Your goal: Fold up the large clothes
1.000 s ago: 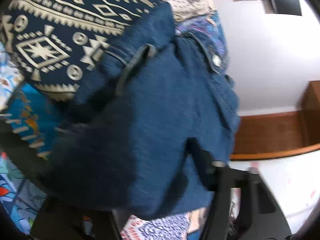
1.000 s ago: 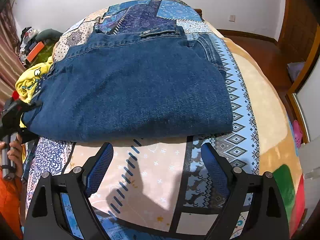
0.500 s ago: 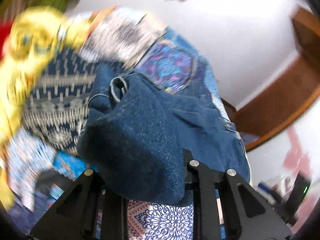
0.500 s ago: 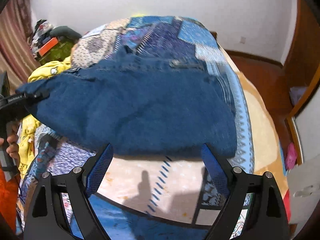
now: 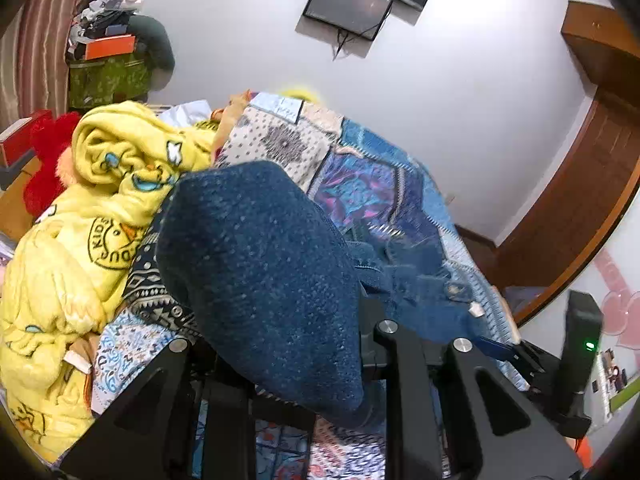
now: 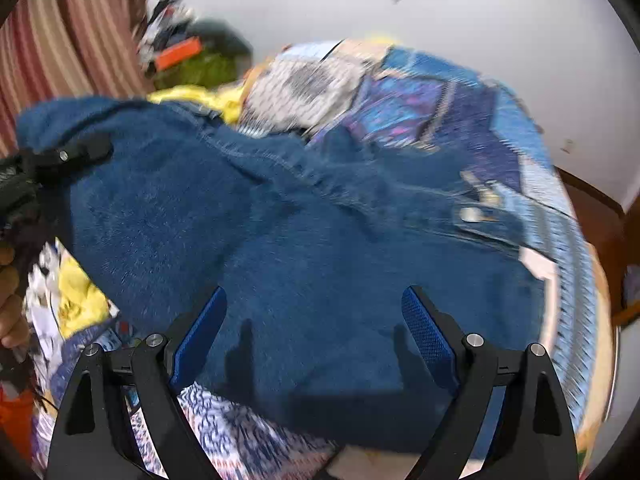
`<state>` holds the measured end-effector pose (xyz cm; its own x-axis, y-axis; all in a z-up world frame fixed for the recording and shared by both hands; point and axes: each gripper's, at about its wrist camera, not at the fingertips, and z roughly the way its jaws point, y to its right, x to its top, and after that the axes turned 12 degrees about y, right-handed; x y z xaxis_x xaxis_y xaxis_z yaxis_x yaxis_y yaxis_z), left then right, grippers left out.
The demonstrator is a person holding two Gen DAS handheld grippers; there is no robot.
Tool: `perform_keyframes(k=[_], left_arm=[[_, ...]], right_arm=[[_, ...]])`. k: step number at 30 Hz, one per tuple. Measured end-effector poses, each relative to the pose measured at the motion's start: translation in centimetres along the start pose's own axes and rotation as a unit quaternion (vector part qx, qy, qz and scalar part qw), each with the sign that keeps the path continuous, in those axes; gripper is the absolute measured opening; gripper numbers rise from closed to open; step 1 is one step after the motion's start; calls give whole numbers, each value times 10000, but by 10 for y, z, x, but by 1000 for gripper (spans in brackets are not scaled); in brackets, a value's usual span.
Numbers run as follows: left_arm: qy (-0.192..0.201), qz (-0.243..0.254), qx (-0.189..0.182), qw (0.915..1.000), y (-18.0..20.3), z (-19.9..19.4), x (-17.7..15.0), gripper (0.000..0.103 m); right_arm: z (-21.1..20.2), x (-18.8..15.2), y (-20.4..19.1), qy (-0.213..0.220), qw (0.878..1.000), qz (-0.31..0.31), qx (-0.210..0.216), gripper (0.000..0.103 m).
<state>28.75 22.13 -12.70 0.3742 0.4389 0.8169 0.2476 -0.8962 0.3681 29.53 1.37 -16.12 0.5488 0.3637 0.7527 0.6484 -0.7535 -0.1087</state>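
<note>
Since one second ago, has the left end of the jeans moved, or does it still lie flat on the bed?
Yes. The left gripper has lifted that end of the jeans off the patchwork bedspread, up and toward the right gripper, which is open.
</note>
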Motion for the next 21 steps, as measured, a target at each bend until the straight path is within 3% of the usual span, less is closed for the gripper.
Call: perform_keyframes(k=[6,10,14,17,21], left_arm=[[-244,123,241,9993,3,23,-15,22],[-241,372,86,9990,35,27,-9,22],[-165,769,-299,9965,87,28,-1,22],[-73,1174,-616,9911,138,29,-7,22],[-217,1588,-1096,9810,198,36,-28,22]], right_arm=[[62,-25,-3,-841,9955,160,416,89],[59,-29,2,-818,9953,223,470,89],[23,-26,34,-597,9934,853,487,89],[-25,-34,66,-164,9928,1190,-10,89],[-88,-59,113,179,9833,1699,-622,89]])
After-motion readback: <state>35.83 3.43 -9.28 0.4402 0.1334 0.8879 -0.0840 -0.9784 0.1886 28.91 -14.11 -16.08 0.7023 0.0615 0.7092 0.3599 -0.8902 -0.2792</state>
